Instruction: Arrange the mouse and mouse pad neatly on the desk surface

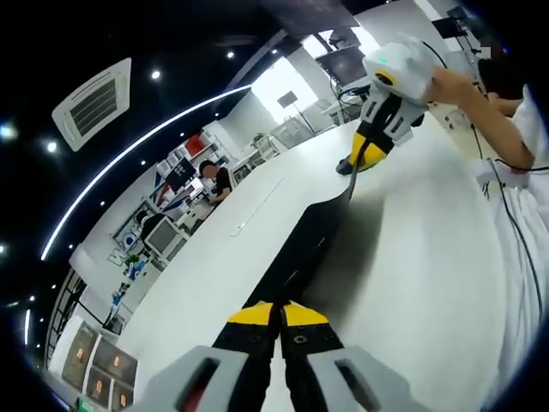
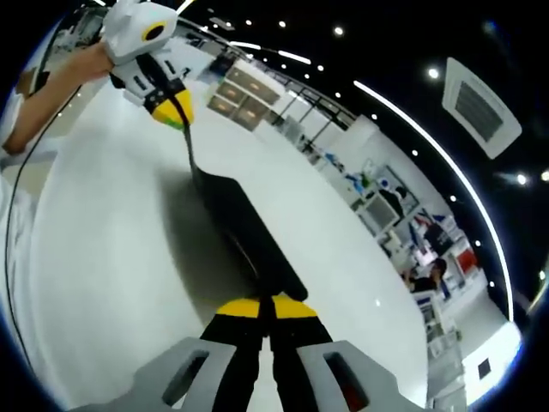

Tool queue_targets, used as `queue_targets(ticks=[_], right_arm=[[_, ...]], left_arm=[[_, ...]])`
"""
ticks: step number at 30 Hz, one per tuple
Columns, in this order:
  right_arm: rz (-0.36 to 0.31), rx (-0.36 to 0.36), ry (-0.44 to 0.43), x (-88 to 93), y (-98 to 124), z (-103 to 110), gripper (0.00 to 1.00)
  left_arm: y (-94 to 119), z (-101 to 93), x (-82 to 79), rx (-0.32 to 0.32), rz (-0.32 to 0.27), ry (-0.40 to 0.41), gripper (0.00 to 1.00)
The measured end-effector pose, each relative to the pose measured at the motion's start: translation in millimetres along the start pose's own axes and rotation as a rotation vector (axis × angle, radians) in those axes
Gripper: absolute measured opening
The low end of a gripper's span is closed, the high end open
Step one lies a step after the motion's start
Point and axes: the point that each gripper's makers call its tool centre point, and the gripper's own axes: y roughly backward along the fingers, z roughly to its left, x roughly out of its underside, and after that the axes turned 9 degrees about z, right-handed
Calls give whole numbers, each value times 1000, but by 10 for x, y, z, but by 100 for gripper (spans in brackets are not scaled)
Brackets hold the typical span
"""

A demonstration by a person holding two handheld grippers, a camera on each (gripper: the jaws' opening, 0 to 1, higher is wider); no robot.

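Observation:
A black mouse pad [image 1: 309,240] hangs stretched above the white desk [image 1: 412,257] and throws a shadow on it. In the left gripper view my left gripper [image 1: 279,311] is shut on the pad's near edge. My right gripper [image 1: 362,161], held by a hand [image 1: 455,86], is shut on the far edge. In the right gripper view the pad [image 2: 244,227] runs from my right gripper [image 2: 273,305], shut on its near end, up to my left gripper [image 2: 176,116], which pinches the other end over the desk [image 2: 94,257].
A thin recessed slot [image 1: 257,206] runs along the desk beside the pad. Black cables [image 1: 515,223] trail by the person's white sleeve at the desk's edge. Beyond the desk are shelves, monitors and a seated person [image 1: 214,180] [image 2: 425,279].

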Motion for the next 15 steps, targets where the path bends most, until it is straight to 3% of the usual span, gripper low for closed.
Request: queue_targets(ticks=[15], right_arm=[[25,-20,1,64,-78,31,2]], left_arm=[[-56,-93,45,36,15,-31,3]])
